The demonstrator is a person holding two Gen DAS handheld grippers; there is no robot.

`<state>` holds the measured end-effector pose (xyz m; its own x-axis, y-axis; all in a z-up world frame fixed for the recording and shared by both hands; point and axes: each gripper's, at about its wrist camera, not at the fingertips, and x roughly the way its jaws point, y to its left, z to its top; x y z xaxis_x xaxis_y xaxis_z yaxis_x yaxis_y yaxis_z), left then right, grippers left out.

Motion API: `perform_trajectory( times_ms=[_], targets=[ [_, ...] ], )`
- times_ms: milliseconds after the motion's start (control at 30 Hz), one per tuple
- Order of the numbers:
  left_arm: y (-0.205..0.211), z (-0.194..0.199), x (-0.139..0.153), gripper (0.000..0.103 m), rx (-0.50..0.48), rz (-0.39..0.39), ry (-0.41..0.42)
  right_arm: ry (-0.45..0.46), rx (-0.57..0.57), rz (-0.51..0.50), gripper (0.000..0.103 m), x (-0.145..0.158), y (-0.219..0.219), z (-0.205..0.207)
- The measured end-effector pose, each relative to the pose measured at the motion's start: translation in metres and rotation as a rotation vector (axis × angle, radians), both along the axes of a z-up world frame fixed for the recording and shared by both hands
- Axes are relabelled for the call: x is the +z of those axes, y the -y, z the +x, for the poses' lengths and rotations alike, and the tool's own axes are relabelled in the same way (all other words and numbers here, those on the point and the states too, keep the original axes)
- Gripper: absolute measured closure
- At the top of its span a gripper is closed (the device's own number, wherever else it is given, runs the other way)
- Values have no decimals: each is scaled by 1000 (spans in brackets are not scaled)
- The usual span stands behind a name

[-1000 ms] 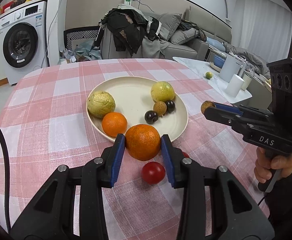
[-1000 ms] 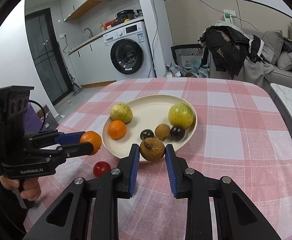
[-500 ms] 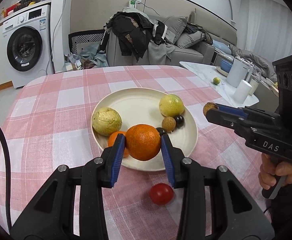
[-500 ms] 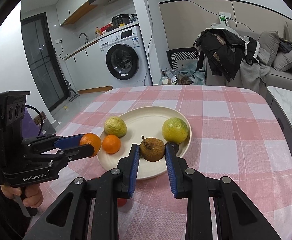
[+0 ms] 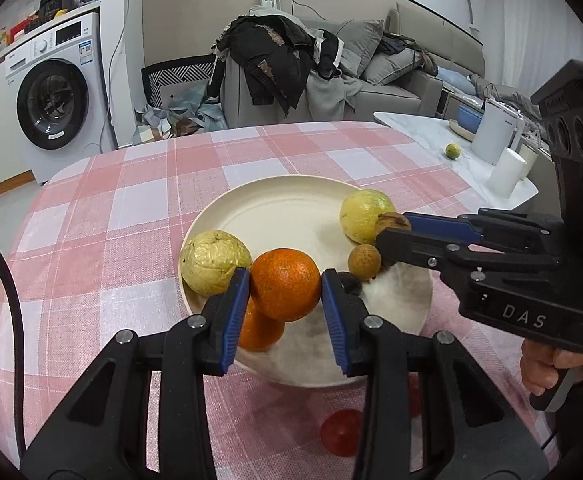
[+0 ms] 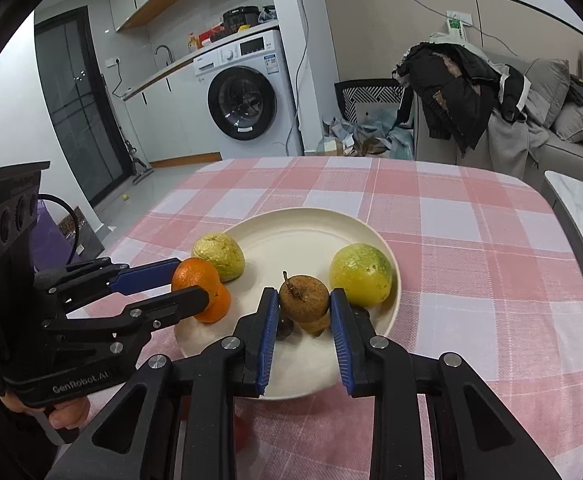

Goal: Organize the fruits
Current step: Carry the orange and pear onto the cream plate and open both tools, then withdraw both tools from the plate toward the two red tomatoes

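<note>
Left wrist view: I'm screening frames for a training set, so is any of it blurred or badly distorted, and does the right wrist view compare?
Left wrist view: fisheye bends the room's edges and corners go black; the red fruit low in the frame looks smeared, while the held orange is sharp. Right wrist view: same barrel distortion and dark corners; the held brown fruit and plate look crisp.

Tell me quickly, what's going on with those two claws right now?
Left gripper shut on large orange. Right gripper shut on brown rough fruit. Both over cream round plate. Small red tomato on tablecloth.
</note>
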<state>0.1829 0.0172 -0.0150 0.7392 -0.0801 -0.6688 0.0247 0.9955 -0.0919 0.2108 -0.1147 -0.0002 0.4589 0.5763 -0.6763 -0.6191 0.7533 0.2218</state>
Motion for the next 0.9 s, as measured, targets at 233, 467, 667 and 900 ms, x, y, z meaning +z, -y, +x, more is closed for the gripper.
perform_trajectory(
  times_ms=[233, 467, 667, 900],
  targets=[
    [2, 13, -2, 70, -3, -5, 6, -43, -15, 0, 76, -14, -11, 15],
    [1, 12, 4, 71, -2, -11, 17, -60, -39, 14, 75, -18, -12, 21],
    [-5, -5, 16, 69, 16, -25, 43, -24, -57, 12, 63, -9, -5, 15],
    [-6, -43, 33, 28, 51, 2, 91, 37, -37, -24, 27, 3, 5, -9]
  ],
)
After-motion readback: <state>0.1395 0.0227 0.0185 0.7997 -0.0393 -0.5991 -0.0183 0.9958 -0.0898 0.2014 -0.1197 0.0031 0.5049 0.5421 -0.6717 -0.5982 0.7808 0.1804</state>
